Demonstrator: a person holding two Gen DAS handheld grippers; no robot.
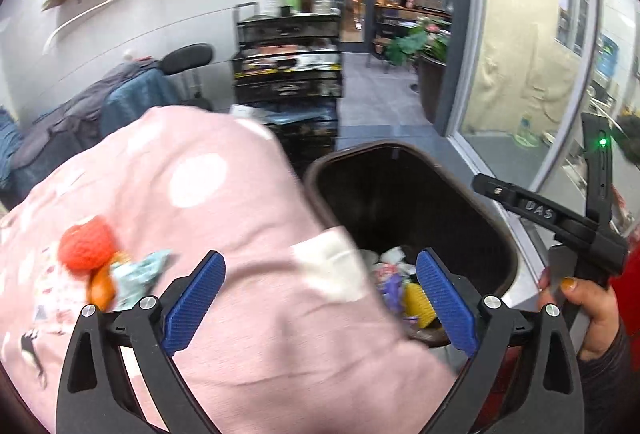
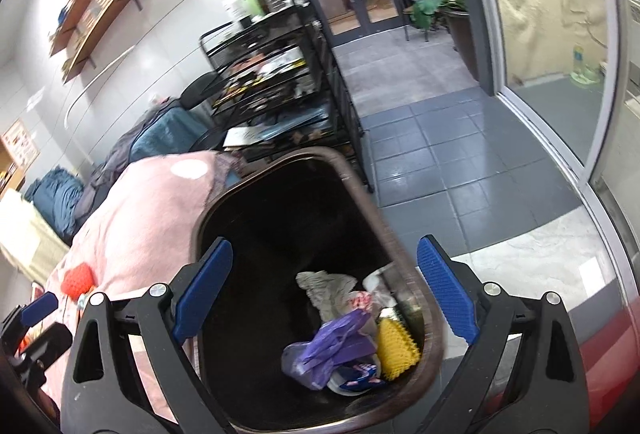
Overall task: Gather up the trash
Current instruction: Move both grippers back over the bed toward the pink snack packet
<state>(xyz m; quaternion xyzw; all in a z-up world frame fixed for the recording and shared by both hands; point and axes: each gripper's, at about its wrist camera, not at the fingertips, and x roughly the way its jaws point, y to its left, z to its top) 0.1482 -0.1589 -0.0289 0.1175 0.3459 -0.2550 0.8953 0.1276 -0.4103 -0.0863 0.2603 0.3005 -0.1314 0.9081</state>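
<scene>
Trash-run pause: my right tongs [image 2: 324, 288] hang spread and empty above the brown bin [image 2: 404, 242], where a purple bag [image 2: 332, 348] and yellow spiky ball [image 2: 396, 350] lie, while my left tongs [image 1: 320, 304], likewise released, probably go next for the wrappers [image 1: 136, 274] beside the orange ball [image 1: 86, 248] on the pink blanket [image 1: 224, 218].

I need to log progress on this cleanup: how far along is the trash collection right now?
Partly done. The brown bin already holds a purple bag, a yellow spiky piece and crumpled tissue. Nothing is in hand: the left gripper and right gripper are both open and empty. Left to collect: the orange knitted ball and the pale blue crumpled scrap on the pink blanket.
</scene>
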